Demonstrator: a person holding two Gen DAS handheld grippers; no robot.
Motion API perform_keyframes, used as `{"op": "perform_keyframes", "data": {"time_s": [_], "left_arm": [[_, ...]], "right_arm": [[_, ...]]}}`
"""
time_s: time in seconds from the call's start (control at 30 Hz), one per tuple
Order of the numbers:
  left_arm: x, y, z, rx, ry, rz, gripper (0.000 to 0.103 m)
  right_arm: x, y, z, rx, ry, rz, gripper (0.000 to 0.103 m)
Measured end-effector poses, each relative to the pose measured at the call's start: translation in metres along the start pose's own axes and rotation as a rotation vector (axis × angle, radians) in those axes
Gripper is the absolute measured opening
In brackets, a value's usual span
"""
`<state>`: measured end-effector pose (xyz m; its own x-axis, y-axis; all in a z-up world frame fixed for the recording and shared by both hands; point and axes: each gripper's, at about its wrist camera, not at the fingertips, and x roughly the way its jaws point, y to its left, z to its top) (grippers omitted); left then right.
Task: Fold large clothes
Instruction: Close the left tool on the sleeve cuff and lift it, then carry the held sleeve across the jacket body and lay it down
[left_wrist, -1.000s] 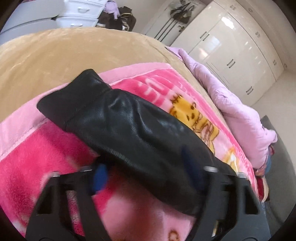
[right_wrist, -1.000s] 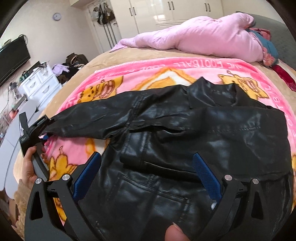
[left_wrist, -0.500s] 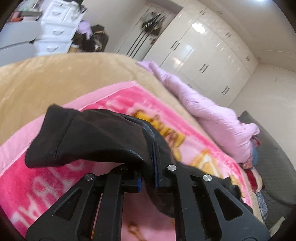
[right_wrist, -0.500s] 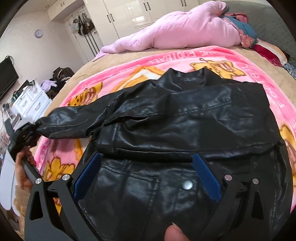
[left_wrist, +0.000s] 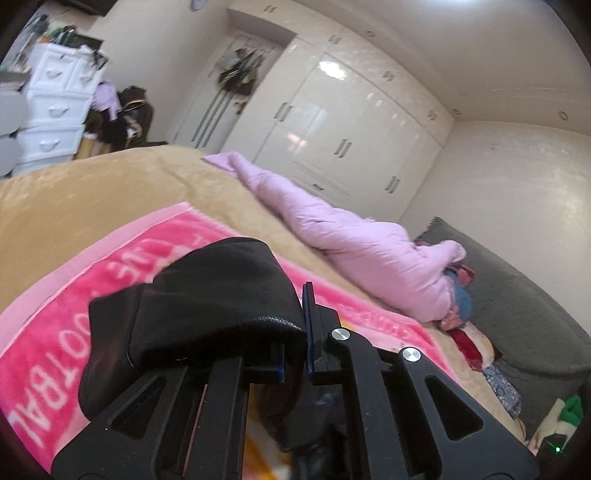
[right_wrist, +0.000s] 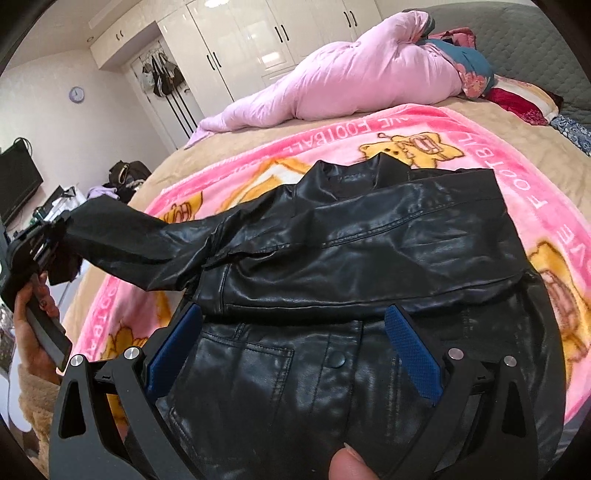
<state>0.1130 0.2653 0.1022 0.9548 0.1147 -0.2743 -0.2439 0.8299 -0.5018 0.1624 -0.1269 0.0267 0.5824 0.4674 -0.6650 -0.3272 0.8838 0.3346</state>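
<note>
centrally, jacket (right_wrist: 369, 251): black, leather-look, spread front-up on the blanket (right_wrist: 546, 206); collar toward the far side, hem nearest the right wrist camera, one snap and a chest pocket showing on the front panel. one sleeve (right_wrist: 140, 243) lifted off the blanket and stretched out to the side, its cuff (left_wrist: 221, 295) draped over the left gripper's fingers.
left gripper (left_wrist: 295, 347): jaws together, clamped on the sleeve just behind the cuff; held by a hand (right_wrist: 33, 332) at the bed's edge, seen from the right wrist camera.
right gripper (right_wrist: 291, 354): jaws wide apart, blue pads (right_wrist: 413, 354) hovering over the lower front of the jacket with nothing between them; whether the pads touch the leather cannot be told. a fingertip shows at the bottom edge of that view.
blanket: pink, cartoon figures and "football" lettering, lying on a tan bedspread (left_wrist: 92, 192).
duvet (right_wrist: 351, 81): pale pink, bundled along the far side of the bed, apart from the jacket.
pillows (right_wrist: 517, 99): red and patterned, beside the duvet's end.
wardrobe (left_wrist: 351, 122): white, glossy, along the wall.
drawers (left_wrist: 55, 103): white, cluttered on top, beyond the bed.
clock (right_wrist: 76, 94): on the wall.
</note>
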Motion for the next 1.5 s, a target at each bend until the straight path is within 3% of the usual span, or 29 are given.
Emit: {"op": "perform_keyframes", "data": {"time_s": [0.3, 0.63, 1.0, 1.17, 1.5], "left_arm": [[-0.004, -0.075, -0.011, 0.114, 0.011, -0.076, 0.001], [0.001, -0.145, -0.039, 0.215, 0.048, -0.11, 0.001], [0.029, -0.222, -0.099, 0.413, 0.132, -0.18, 0.001], [0.049, -0.246, -0.15, 0.52, 0.226, -0.206, 0.001], [0.085, -0.272, -0.251, 0.796, 0.437, -0.196, 0.007]], "right_arm": [[-0.037, -0.006, 0.017, -0.114, -0.074, -0.026, 0.098], [-0.08, -0.037, 0.07, -0.244, -0.241, -0.118, 0.098], [-0.072, -0.133, 0.074, -0.009, -0.237, -0.156, 0.099], [-0.085, -0.163, 0.073, 0.063, -0.265, -0.216, 0.099], [-0.09, -0.197, 0.069, 0.142, -0.264, -0.23, 0.099]]}}
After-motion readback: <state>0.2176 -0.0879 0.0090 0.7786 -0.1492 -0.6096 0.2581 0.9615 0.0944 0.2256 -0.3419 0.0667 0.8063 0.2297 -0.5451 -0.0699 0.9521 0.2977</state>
